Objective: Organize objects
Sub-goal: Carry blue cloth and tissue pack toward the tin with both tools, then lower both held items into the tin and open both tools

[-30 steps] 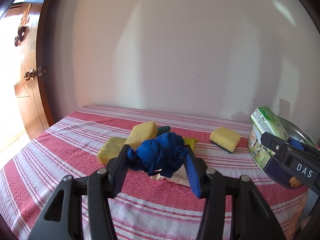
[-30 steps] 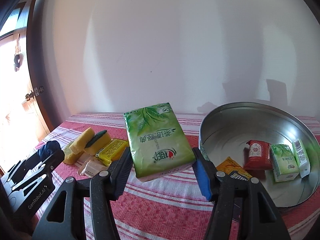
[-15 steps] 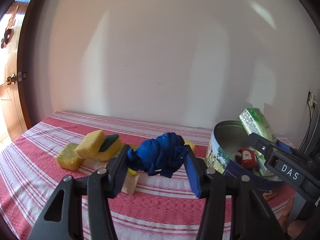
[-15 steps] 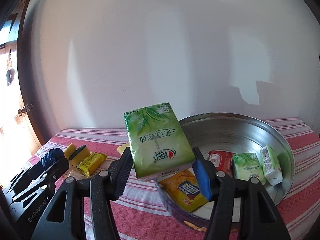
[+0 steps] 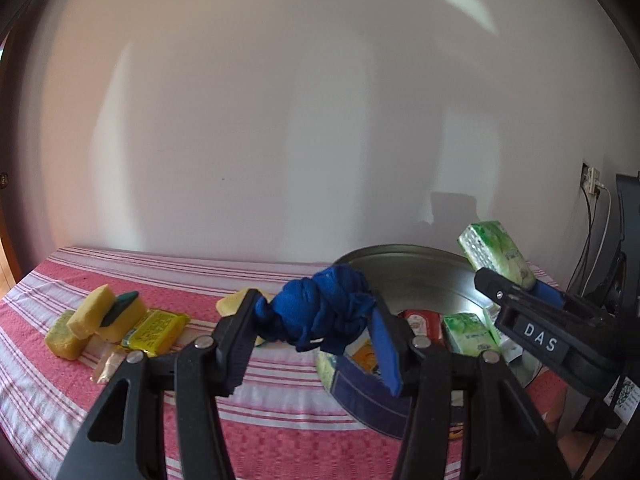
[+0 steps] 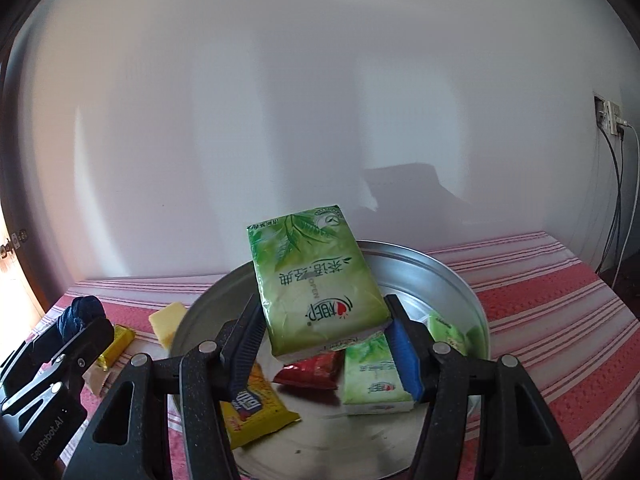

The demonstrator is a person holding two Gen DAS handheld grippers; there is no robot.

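Observation:
My left gripper (image 5: pixel 316 320) is shut on a knotted blue cloth (image 5: pixel 320 312), held above the table just left of the round metal tin (image 5: pixel 408 272). My right gripper (image 6: pixel 326 328) is shut on a green tissue pack (image 6: pixel 316 284) and hangs over the tin (image 6: pixel 440 276). In the left wrist view that pack (image 5: pixel 496 252) shows above the tin's right side. Inside the tin lie a yellow snack packet (image 6: pixel 252 404), a red packet (image 6: pixel 312 372) and smaller green tissue packs (image 6: pixel 372 376). The left gripper with its cloth (image 6: pixel 82 312) appears at the right wrist view's left edge.
Yellow sponges (image 5: pixel 92 320) and a yellow wrapped bar (image 5: pixel 156 328) lie on the red striped tablecloth (image 5: pixel 60 392) to the left. Another sponge (image 6: pixel 168 320) sits beside the tin. A white wall stands close behind the table. Cables and a wall socket (image 6: pixel 612 112) are at the right.
Both grippers have swept to the right with their loads. The tin has come from the right edge to the middle of both views, and the sponges have slid to the left.

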